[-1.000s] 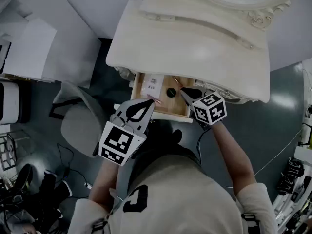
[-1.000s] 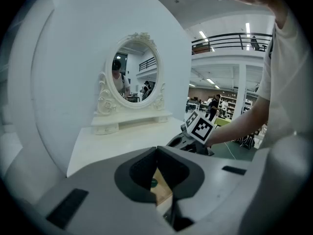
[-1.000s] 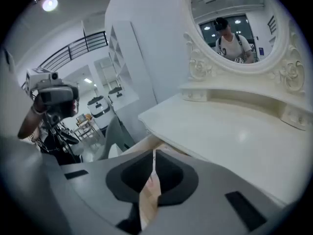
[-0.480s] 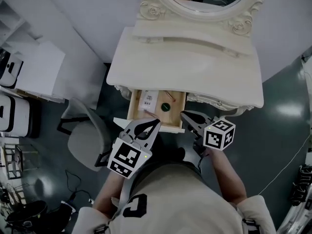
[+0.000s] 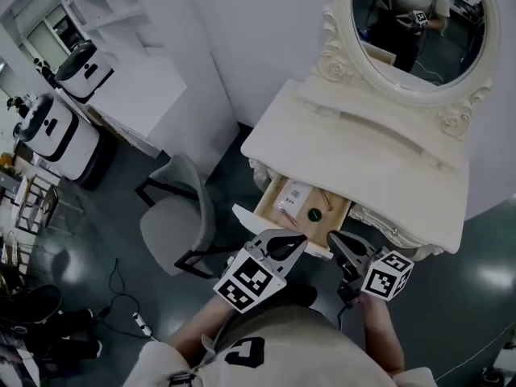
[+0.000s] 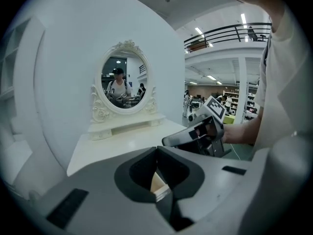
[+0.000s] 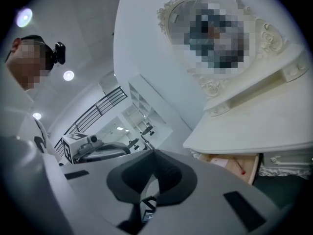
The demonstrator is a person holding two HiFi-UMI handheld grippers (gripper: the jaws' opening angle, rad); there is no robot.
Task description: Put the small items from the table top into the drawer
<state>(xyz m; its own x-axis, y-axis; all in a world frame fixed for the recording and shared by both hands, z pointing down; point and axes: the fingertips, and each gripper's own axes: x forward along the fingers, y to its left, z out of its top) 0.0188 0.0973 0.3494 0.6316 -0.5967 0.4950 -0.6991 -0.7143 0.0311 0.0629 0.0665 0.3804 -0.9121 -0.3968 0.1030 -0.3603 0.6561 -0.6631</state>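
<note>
The cream dressing table (image 5: 363, 147) has its wooden drawer (image 5: 270, 204) pulled open. In the drawer lie a white card (image 5: 295, 197), a dark round item (image 5: 314, 214) and a thin red pen (image 5: 326, 199). I see no small items on the table top. My left gripper (image 5: 301, 235) hovers just in front of the drawer's front edge, jaws shut with nothing between them (image 6: 156, 149). My right gripper (image 5: 331, 235) is beside it on the right, also outside the drawer, shut and holding nothing (image 7: 153, 151). The right gripper view shows the drawer (image 7: 250, 166) from the side.
An oval mirror (image 5: 419, 22) in a carved frame stands on the table's raised back shelf. A grey chair (image 5: 173, 224) sits left of the drawer. White machines (image 5: 60, 127) and shelving stand at far left. Cables (image 5: 121, 297) lie on the dark floor.
Both grippers have drawn back from the drawer toward me. The right one, whose tip was over the drawer's inside, has lifted out. The head view has swung up to take in the mirror.
</note>
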